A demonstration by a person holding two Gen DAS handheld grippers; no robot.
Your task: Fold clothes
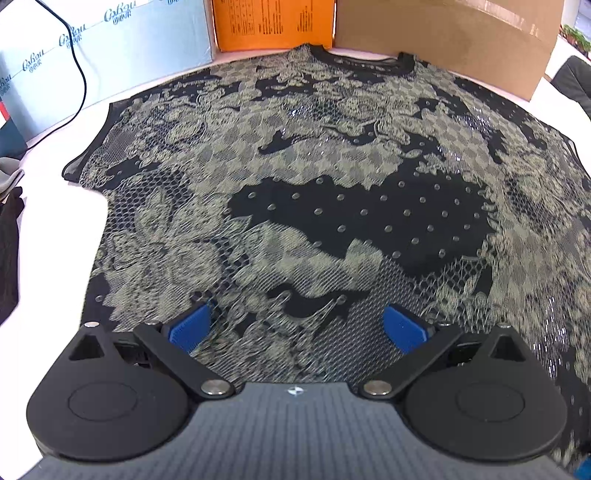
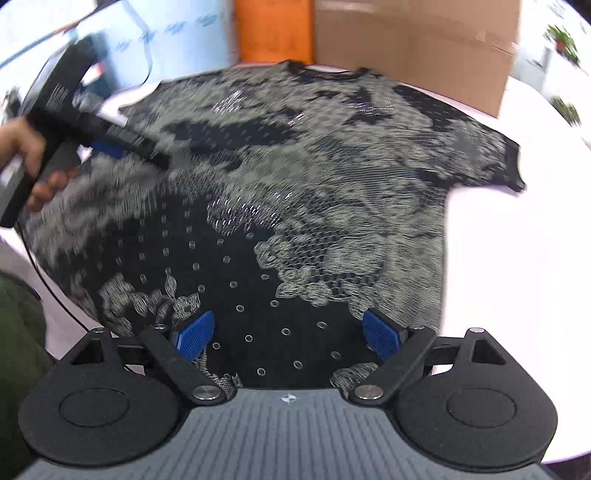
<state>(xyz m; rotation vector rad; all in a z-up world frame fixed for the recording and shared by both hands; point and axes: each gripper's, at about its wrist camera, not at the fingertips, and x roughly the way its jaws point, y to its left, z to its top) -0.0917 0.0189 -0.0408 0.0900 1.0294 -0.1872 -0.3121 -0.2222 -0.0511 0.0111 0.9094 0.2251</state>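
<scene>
A black short-sleeved top with a beige lace and dot print [image 1: 295, 177] lies spread flat on the white table, collar toward the boxes at the back. My left gripper [image 1: 295, 326] hovers over its lower left part, blue pads wide apart and nothing between them. In the right wrist view the same top [image 2: 295, 177] fills the middle. My right gripper [image 2: 288, 334] stands open above the hem near the front edge, pads clear of the cloth. The left gripper [image 2: 129, 147] and the hand holding it show at the left in that view, blurred.
Along the back stand a pale blue box [image 1: 110, 48], an orange box [image 1: 273, 22] and a brown cardboard box [image 1: 461, 40]. A black cable [image 1: 79, 74] runs across the table at the left. Dark clothing [image 1: 9, 254] lies at the left edge.
</scene>
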